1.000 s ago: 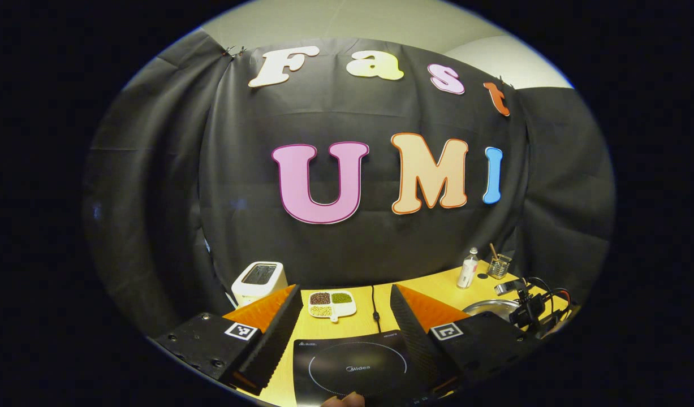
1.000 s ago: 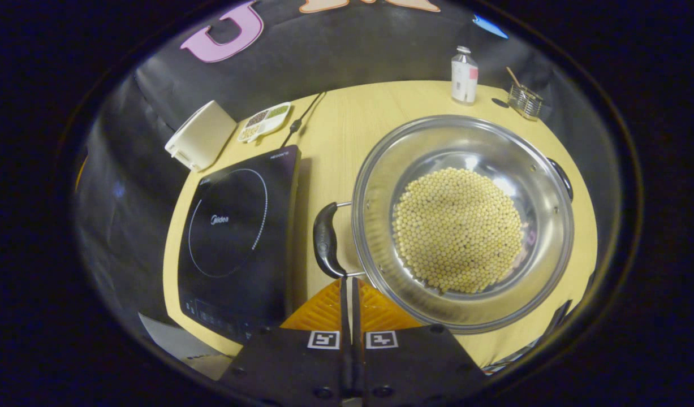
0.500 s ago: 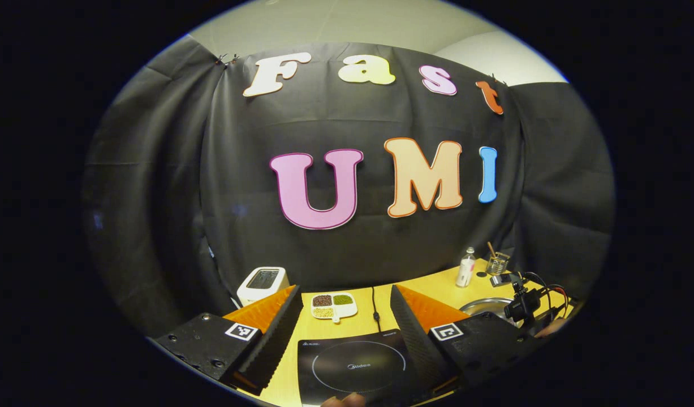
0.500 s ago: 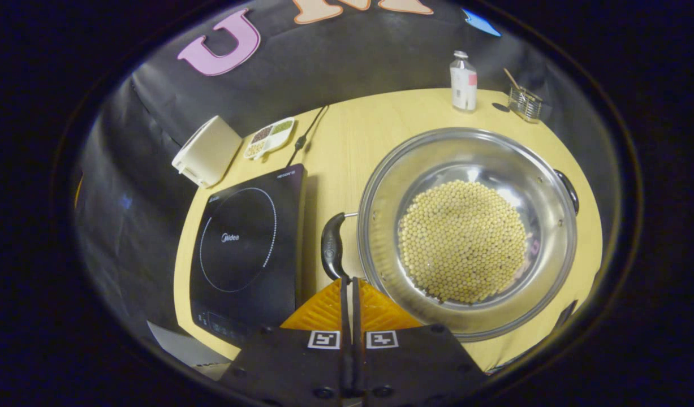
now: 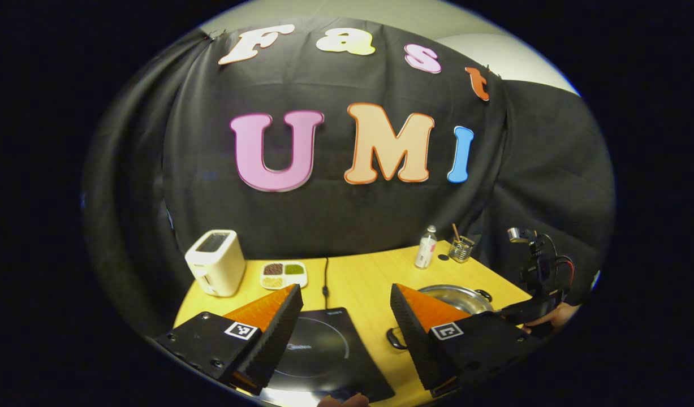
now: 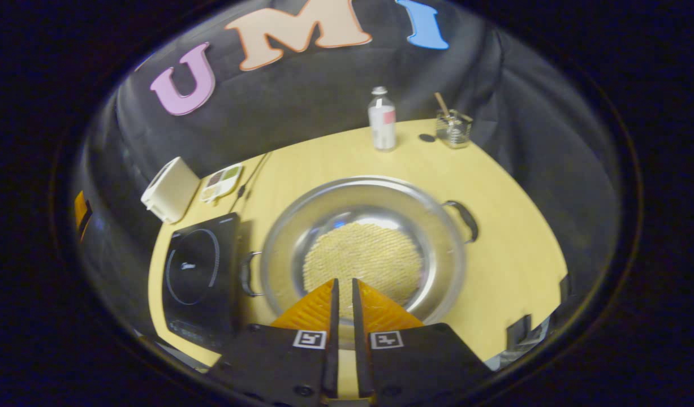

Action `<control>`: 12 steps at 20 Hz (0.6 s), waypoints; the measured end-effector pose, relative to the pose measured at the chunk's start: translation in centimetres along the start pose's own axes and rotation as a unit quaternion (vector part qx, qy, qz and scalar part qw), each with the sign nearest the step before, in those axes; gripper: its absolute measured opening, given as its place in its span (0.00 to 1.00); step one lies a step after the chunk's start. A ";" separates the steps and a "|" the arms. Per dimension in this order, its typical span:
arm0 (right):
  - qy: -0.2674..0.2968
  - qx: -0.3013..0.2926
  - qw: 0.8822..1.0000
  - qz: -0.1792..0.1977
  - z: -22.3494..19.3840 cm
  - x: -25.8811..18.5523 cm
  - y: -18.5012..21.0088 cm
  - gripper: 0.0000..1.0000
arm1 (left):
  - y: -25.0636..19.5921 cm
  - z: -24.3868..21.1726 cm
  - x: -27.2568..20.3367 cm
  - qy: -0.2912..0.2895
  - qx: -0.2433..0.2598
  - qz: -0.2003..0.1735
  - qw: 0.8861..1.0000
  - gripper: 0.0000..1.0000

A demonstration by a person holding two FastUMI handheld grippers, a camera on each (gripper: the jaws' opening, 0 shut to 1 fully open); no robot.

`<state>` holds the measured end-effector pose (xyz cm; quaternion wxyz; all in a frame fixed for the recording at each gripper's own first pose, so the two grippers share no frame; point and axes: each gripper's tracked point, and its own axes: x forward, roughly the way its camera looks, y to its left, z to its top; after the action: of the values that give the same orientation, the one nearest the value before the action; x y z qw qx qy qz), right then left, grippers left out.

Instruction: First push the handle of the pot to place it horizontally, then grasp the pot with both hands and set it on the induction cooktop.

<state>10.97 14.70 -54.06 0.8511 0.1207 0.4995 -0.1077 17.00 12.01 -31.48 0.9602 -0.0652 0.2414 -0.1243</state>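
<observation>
Pot on counter beside cooktop, both grippers free

Right gripper (image 6: 342, 285): fingers nearly together, thin gap, holding nothing, tips over the near rim of the pot (image 6: 362, 249). Left gripper (image 5: 344, 294): fingers spread wide, nothing between them, above the induction cooktop (image 5: 324, 356), pointing toward the booth wall.

Pot: round steel, full of pale beans (image 6: 362, 264), sitting on the yellow counter (image 6: 511, 254) just right of the cooktop (image 6: 197, 280) in the right gripper view, apparently not on it. Two black loop handles; left handle (image 6: 246, 275) sticks out toward the cooktop, close to its edge; right handle (image 6: 464, 219) sticks out opposite, slightly farther back. Handle-to-handle axis runs roughly left-right across that view, a bit tilted. The picture is motion-blurred. In the left gripper view the pot (image 5: 457, 297) shows right of the right finger, one handle (image 5: 396, 338) poking toward the cooktop.

Cooktop surface bare. Open counter right of and behind the pot. At the back edge: bottle (image 6: 382, 120), glass with stick (image 6: 453, 127). Back left: white toaster (image 6: 170, 189), divided dish (image 6: 222, 180), black cord (image 6: 250, 181). The other gripper and a hand (image 5: 542, 319) sit at the counter's right edge in the left gripper view.
</observation>
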 end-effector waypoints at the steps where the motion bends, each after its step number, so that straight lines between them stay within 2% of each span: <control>1: -0.008 0.004 1.000 -0.002 0.9 0.0 -1.5 0.22 | -1.4 -0.8 0.4 0.014 -0.016 -0.006 1.000 0.95; 2: -0.011 0.008 1.000 -0.003 1.5 0.0 -2.8 0.24 | -2.4 -1.3 1.0 0.026 -0.026 -0.005 0.999 0.95; 3: -0.012 0.009 1.000 -0.007 2.0 0.4 -4.4 0.32 | -3.0 -1.4 1.6 0.032 -0.033 0.000 0.999 0.95; 4: -0.013 0.010 1.000 -0.007 2.7 0.7 -5.8 0.27 | -3.9 -1.8 2.2 0.042 -0.041 0.000 0.998 0.95; 7: -0.008 0.005 1.000 0.004 3.9 2.2 -8.8 0.53 | -6.3 -4.9 4.2 0.086 -0.059 0.002 0.994 0.95; 8: -0.005 0.002 1.000 0.011 4.2 2.9 -9.3 0.58 | -7.0 -6.4 4.7 0.110 -0.067 0.007 0.992 0.95; 9: -0.001 -0.003 1.000 0.019 4.4 3.6 -9.7 0.68 | -7.6 -8.1 4.9 0.135 -0.072 0.008 0.988 0.96; 11: 0.004 -0.025 0.999 0.031 4.7 5.4 -10.6 0.81 | -7.9 -10.6 6.0 0.160 -0.077 0.028 0.984 0.96; 12: 0.012 -0.037 0.998 0.038 4.5 6.3 -10.9 0.80 | -7.7 -11.7 6.6 0.171 -0.079 0.042 0.981 0.96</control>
<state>14.35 2.62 -58.49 0.8523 0.1094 0.5085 -0.0548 15.41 2.02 -43.22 0.9011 -0.1083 0.4133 -0.0738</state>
